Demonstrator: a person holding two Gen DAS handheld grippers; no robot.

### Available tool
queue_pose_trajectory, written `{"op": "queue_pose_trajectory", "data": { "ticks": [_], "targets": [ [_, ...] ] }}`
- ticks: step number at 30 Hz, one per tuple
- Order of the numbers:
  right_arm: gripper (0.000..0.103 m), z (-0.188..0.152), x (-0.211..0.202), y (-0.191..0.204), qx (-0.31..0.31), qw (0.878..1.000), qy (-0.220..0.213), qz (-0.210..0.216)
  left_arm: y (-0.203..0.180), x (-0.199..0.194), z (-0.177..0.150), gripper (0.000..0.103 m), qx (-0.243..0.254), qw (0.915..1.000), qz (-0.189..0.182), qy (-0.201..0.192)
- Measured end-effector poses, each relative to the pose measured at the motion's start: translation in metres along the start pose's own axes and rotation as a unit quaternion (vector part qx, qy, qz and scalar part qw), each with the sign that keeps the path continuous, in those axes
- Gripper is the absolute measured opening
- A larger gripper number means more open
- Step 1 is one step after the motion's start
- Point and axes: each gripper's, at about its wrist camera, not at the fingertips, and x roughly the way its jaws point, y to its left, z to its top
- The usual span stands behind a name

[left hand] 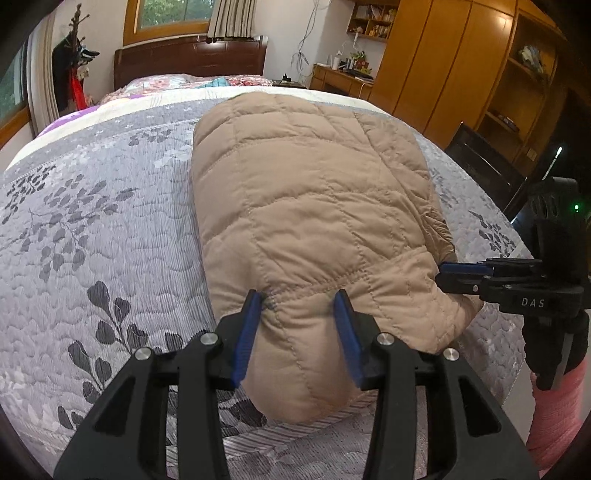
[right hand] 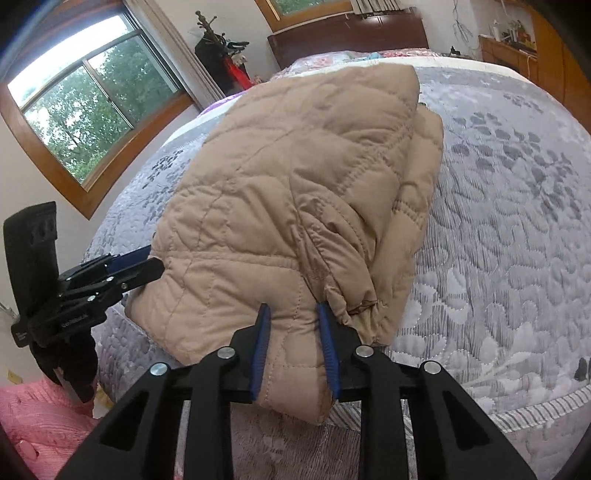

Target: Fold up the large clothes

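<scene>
Left wrist view shows left gripper (left hand: 299,317) and right gripper (right hand: 293,328) each pinching the puffy jacket's (left hand: 314,192) near edge; thick slippery padding could squeeze out, spoiling the fold.

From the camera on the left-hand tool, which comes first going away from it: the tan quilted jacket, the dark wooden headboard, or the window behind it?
1. Tan quilted jacket: nearest, its near edge sits between the fingers of the left tool, on the grey bedspread.
2. Dark wooden headboard: at the far end of the bed.
3. Window: farthest, on the wall above the headboard.
</scene>
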Motion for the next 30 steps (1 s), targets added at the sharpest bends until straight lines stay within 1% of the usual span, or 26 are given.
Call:
{"op": "queue_pose_trajectory", "data": {
  "ticks": [6, 10, 13, 17, 21, 23, 25, 27, 28, 30],
  "targets": [
    [0.026, -0.002, 0.013, 0.001, 0.003, 1.000, 0.008, -0.002, 0.002, 0.008, -0.004, 0.042, 0.004, 1.0000, -0.001, 0.005],
    [0.026, 0.000, 0.016, 0.003, 0.005, 1.000, 0.008, -0.001, 0.005, 0.011, -0.004, 0.042, 0.001, 0.9999, -0.007, 0.008],
    [0.026, 0.000, 0.017, 0.003, 0.004, 1.000, 0.008, -0.003, 0.005, 0.012, -0.004, 0.042, 0.005, 1.0000, -0.004, 0.007],
    [0.026, -0.001, 0.020, 0.001, 0.011, 1.000, 0.008, 0.005, 0.006, 0.016, -0.006, 0.041, 0.005, 0.9999, -0.007, 0.006],
    [0.026, 0.006, 0.008, -0.001, 0.017, 1.000, 0.010, 0.015, 0.009, 0.007, -0.001, 0.041, 0.001, 0.9998, -0.017, 0.005],
    [0.028, 0.013, -0.006, 0.000, 0.015, 0.999, 0.006, 0.028, 0.013, -0.004, 0.008, 0.040, -0.002, 0.9994, -0.035, 0.002],
    [0.028, 0.026, -0.021, 0.003, 0.007, 0.999, -0.011, 0.035, 0.019, -0.012, 0.021, 0.039, -0.006, 0.9986, -0.052, -0.009],
    [0.029, 0.042, -0.029, 0.005, -0.004, 0.999, -0.027, 0.026, 0.025, -0.015, 0.040, 0.039, -0.013, 0.9979, -0.062, -0.017],
    [0.029, 0.054, -0.032, 0.007, -0.010, 0.999, -0.037, 0.021, 0.028, -0.012, 0.050, 0.039, -0.018, 0.9974, -0.068, -0.017],
    [0.029, 0.073, -0.029, 0.007, -0.014, 0.999, -0.046, 0.013, 0.032, 0.002, 0.073, 0.036, -0.034, 0.9964, -0.076, -0.013]
  ]
}}
